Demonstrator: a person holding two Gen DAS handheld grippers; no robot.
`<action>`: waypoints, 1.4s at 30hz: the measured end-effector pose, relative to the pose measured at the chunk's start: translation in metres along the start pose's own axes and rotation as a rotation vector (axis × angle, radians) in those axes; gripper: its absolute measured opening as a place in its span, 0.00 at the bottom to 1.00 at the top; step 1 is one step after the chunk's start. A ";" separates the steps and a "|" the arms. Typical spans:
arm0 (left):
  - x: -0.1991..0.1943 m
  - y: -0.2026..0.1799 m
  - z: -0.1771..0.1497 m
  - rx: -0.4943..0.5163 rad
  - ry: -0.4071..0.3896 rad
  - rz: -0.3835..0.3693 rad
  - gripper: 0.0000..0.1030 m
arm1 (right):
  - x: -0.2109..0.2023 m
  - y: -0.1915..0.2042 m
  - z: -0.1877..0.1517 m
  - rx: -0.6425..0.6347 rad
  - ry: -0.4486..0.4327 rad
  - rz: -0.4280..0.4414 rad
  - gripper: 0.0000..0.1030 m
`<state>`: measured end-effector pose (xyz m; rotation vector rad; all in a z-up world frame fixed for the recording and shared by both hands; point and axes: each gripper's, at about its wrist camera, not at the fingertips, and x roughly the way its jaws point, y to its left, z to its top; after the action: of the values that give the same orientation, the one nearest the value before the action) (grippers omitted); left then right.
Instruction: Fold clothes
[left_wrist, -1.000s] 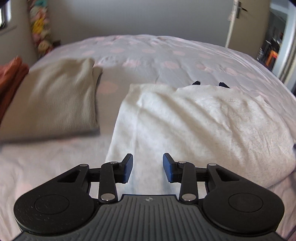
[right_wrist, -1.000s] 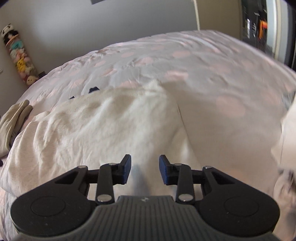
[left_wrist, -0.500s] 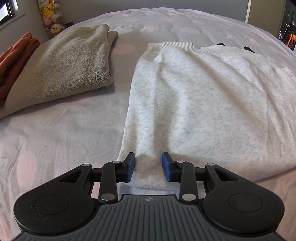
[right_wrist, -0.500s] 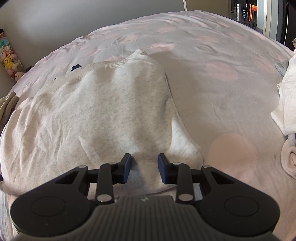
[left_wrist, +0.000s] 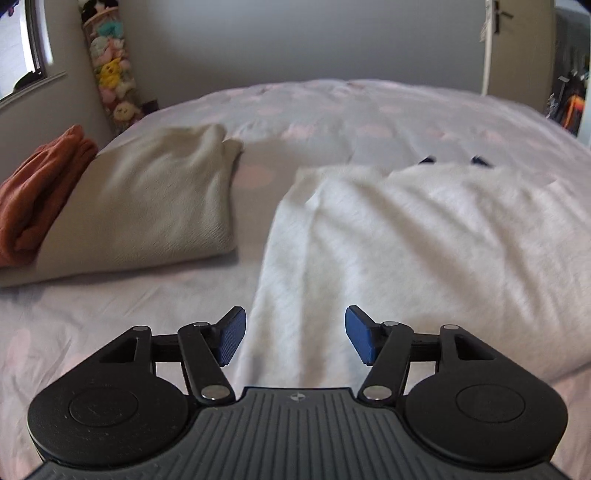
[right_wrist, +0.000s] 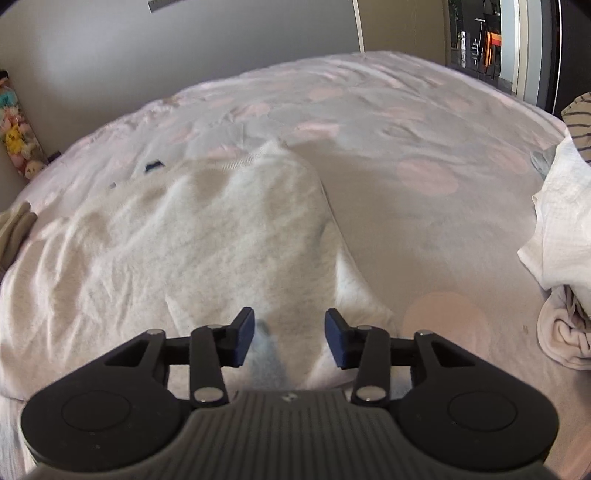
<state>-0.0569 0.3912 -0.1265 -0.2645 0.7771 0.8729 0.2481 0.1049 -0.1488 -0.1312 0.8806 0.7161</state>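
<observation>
- My left gripper (left_wrist: 295, 338) hovers over the near left edge of a pale grey sweatshirt (left_wrist: 424, 240); its blue pads are spread wide and grasp nothing.
- My right gripper (right_wrist: 290, 338) hovers over the sweatshirt's near right corner, pads likewise parted, with cloth lying below the gap rather than pinched.
- The sweatshirt lies on the bed (right_wrist: 406, 122), a spotted pink and grey cover, its ribbed edge at the far side. It looks doubled over, though blur hides the layers.
- I judge the two grippers sit one at each near corner so the cloth can be handled evenly.
- A folded beige garment (left_wrist: 147, 199) and a folded rust-orange one (left_wrist: 40, 184) lie side by side at the left, seemingly a finished stack.
- Loose white and striped clothes (right_wrist: 561, 221) are heaped at the right.
</observation>
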 end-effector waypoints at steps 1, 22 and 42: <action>0.002 -0.005 0.002 0.015 -0.006 -0.012 0.56 | 0.003 0.002 0.000 -0.009 0.006 -0.002 0.51; 0.056 0.011 0.024 -0.073 0.004 -0.089 0.66 | 0.002 0.009 0.036 -0.037 -0.002 0.076 0.86; 0.080 0.020 0.035 -0.135 0.066 -0.061 0.66 | 0.106 -0.049 0.105 0.075 0.178 0.193 0.86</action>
<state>-0.0235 0.4685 -0.1569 -0.4363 0.7681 0.8637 0.3933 0.1630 -0.1684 -0.0431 1.0998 0.8594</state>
